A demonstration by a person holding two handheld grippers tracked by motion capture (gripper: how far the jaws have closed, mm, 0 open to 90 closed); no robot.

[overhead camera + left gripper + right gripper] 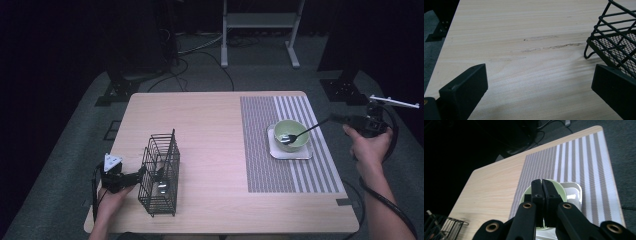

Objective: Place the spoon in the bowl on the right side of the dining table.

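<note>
Right hand-held gripper (334, 119) pinching a fork (302, 132) over a green bowl (291, 135); left hand-held gripper (141, 175) spread beside a wire basket (160, 172).

Fork handle clamped between pressed-together jaws at 3 o'clock off the tabletop (200, 130) edge, tines dipping into the bowl. Bowl seated on a white square dish (290, 152), on the striped placemat (265, 145) at 3 o'clock of the tabletop. In the right gripper view, jaws tight together over the bowl (560, 188), dish (574, 192) just behind. Black wire basket upright at 7 o'clock of the tabletop, near the front edge. Left jaws wide apart in the left gripper view, basket (614, 40) corner just above the right-hand jaw, bare wood between; contact with the wire hard to tell.
</note>
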